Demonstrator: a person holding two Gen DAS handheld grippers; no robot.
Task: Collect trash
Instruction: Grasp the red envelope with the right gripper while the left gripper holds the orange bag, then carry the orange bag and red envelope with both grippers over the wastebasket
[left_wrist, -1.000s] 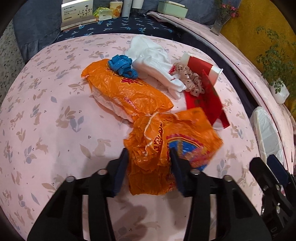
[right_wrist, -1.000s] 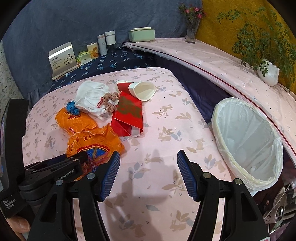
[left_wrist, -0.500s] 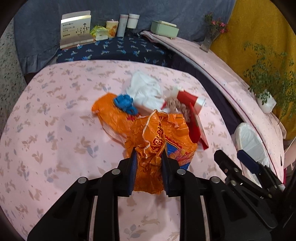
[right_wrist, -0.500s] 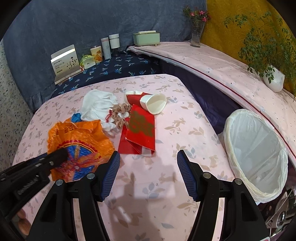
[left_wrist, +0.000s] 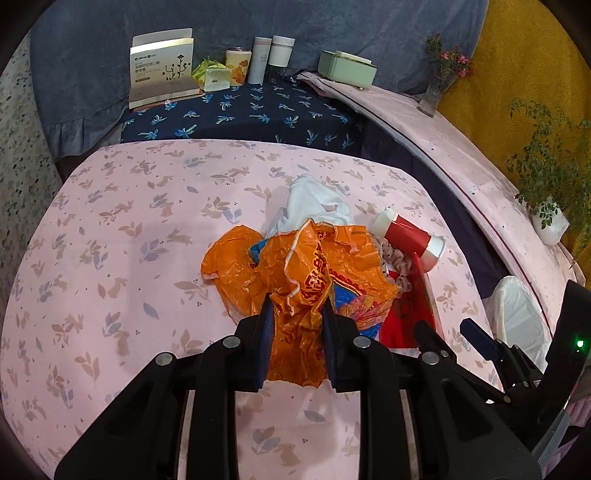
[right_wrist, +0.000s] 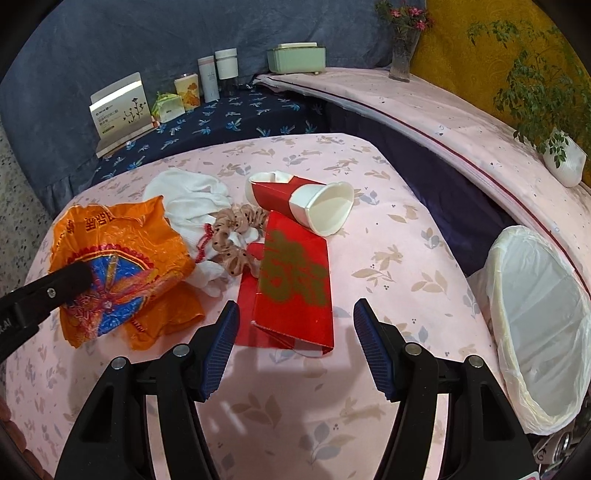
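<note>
Left wrist view: left tool (left_wrist: 297, 314) clamped on orange bag (left_wrist: 314, 273), lifted beside red packet (right_wrist: 291, 280); right tool (right_wrist: 293, 339) agape, empty. Lined bin (right_wrist: 535, 325) beyond packet, nothing visibly binned.

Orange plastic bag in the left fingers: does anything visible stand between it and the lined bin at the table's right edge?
The orange plastic bag must cross the red paper bag, the fallen paper cup and the open right gripper. All lie low on the way to the lined bin.
</note>
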